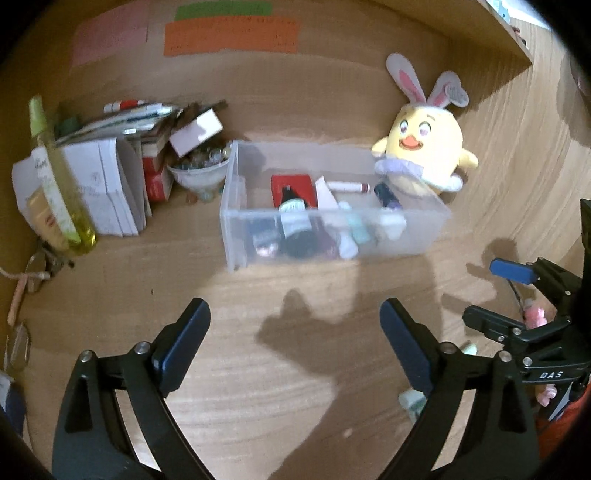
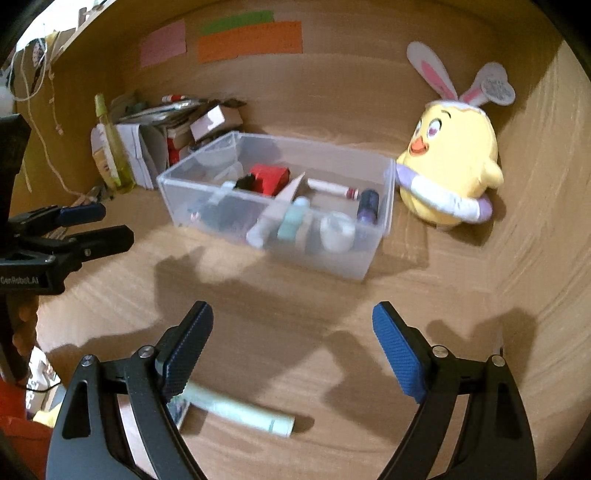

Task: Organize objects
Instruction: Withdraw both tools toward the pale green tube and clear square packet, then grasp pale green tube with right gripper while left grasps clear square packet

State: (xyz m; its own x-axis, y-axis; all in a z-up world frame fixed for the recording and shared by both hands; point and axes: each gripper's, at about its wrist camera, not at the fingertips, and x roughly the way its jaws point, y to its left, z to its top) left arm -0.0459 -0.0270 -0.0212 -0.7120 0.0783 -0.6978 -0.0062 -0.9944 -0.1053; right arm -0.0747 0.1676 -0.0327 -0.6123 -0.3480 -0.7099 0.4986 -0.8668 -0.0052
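— Where lettering can be read at all, what does it say?

— "DAS" in white on the black frame of the right claw (image 1: 496,295), seen from the left wrist view, and "GenRobot.AI" on the body of the left claw (image 2: 99,225), seen from the right wrist view. The writing on the orange paper strip (image 2: 251,40), the green strip (image 2: 238,18) above it and the pink sheet (image 2: 163,42) on the back wall is too blurred to read, and so are the bottle labels.

— And the counts?

— Two claws, both spread wide with nothing between their blue pads. One clear plastic rectangular bin (image 2: 384,177) stands on the wooden desk (image 2: 258,314), holding a red box (image 2: 267,177), a white tube with a dark red cap (image 2: 334,188), a dark purple bottle (image 2: 368,205) and several other small containers that I cannot count surely. One yellow chick plush toy with rabbit ears (image 2: 452,162) sits just right of the bin, touching its corner. One tall yellow-green bottle (image 2: 110,147) stands at the left by a stack of white booklets (image 1: 110,184).

— Anything loose?

— One pale green tube (image 2: 240,410) lies on the desk near the right claw's left finger, well apart from the bin.
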